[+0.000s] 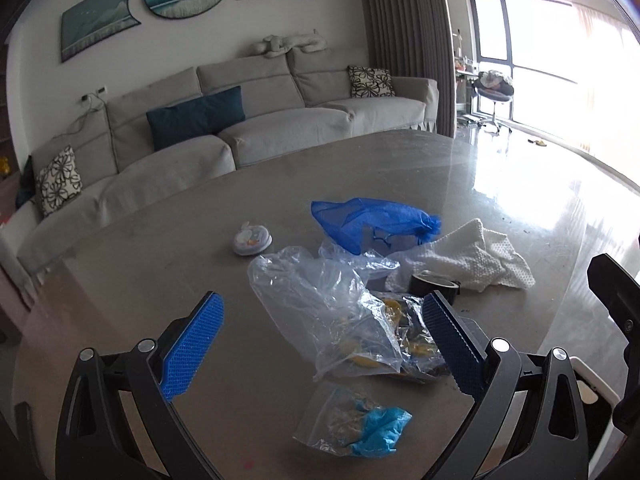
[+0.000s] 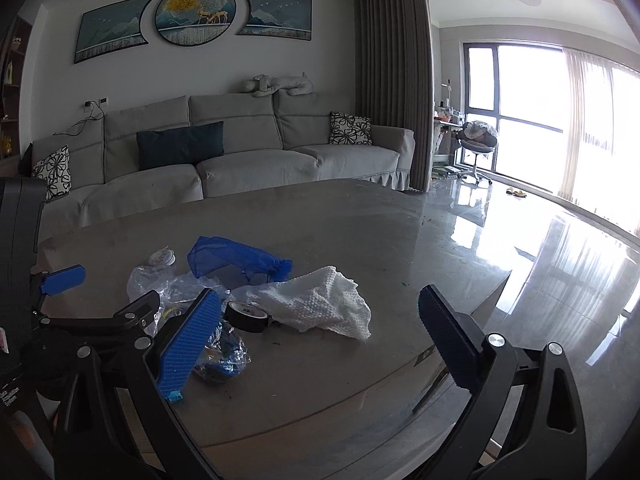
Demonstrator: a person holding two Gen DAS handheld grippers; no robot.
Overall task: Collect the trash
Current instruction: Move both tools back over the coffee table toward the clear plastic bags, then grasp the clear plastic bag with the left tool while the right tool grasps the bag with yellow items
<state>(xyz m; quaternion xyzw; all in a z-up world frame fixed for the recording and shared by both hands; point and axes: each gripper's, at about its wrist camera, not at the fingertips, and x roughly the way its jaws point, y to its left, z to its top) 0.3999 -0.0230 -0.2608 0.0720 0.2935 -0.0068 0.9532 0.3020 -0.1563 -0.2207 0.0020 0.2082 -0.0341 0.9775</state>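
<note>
Grey sofa behind, with a teal cushion, well apart from the trash. Round grey counter carries a loose pile near its middle. Clear plastic bag is the biggest piece, crumpled, lying between the left gripper fingers, which are spread wide and hold nothing. White knitted cloth lies right of it, touching a black tape roll at its near edge. Blue mesh bag lies behind the cloth and the plastic. Crinkled wrapper with yellow and dark contents sits under the clear bag's near edge, against the left gripper's right finger. Small clear packet with light blue material lies nearest, apart from the pile. Small round white container sits left of the mesh bag, alone. Right gripper hovers over bare counter right of the pile, fingers released wide, empty
</note>
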